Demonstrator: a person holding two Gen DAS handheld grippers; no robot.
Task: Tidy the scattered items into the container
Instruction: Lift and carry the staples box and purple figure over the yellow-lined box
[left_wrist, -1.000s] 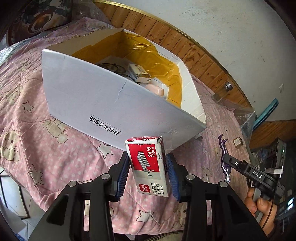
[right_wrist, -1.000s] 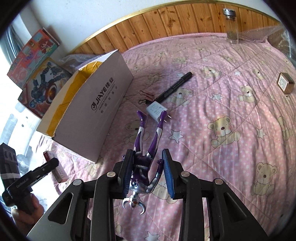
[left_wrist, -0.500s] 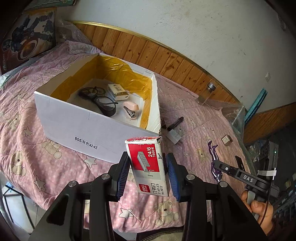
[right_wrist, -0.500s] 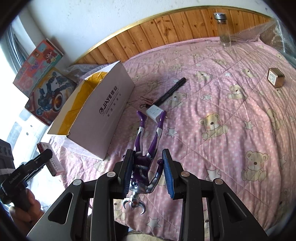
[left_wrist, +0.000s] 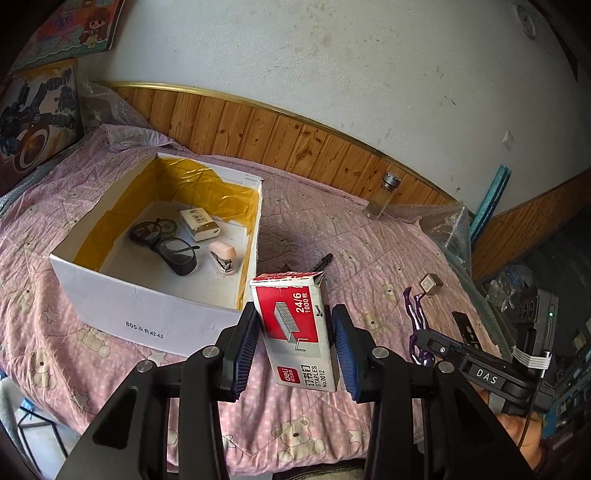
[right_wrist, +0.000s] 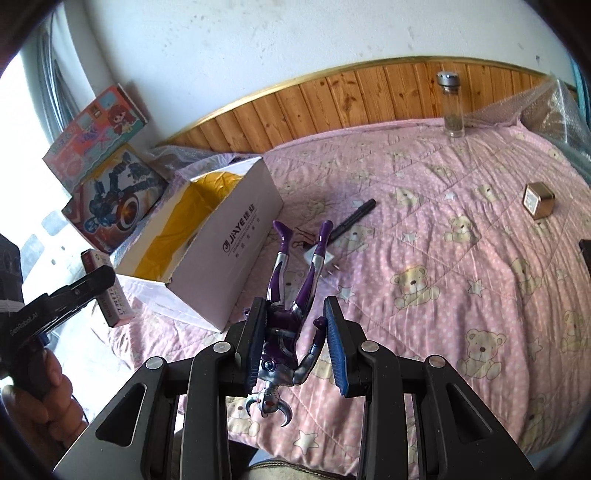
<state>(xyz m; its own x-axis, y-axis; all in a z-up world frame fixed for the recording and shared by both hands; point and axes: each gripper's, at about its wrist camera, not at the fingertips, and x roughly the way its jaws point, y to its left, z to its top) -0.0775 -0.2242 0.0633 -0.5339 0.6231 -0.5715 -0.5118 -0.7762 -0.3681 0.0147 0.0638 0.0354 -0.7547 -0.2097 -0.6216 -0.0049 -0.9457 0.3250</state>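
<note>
The left gripper (left_wrist: 295, 345) grips a staples box (left_wrist: 297, 332) above the near edge of the bed (left_wrist: 332, 229), while the right gripper (right_wrist: 295, 341) clamps a purple figure (right_wrist: 291, 295) upside down. Beyond sits the white cardboard box (left_wrist: 147, 310) holding glasses (left_wrist: 166, 243) and a stapler (left_wrist: 223, 256); farther off lie a marker (right_wrist: 352, 219) and a glass jar (right_wrist: 452, 107).

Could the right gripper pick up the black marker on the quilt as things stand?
Probably not yet: the right gripper is shut on the purple figure, so it has no free grip. The path to the black marker itself looks unobstructed.
</note>
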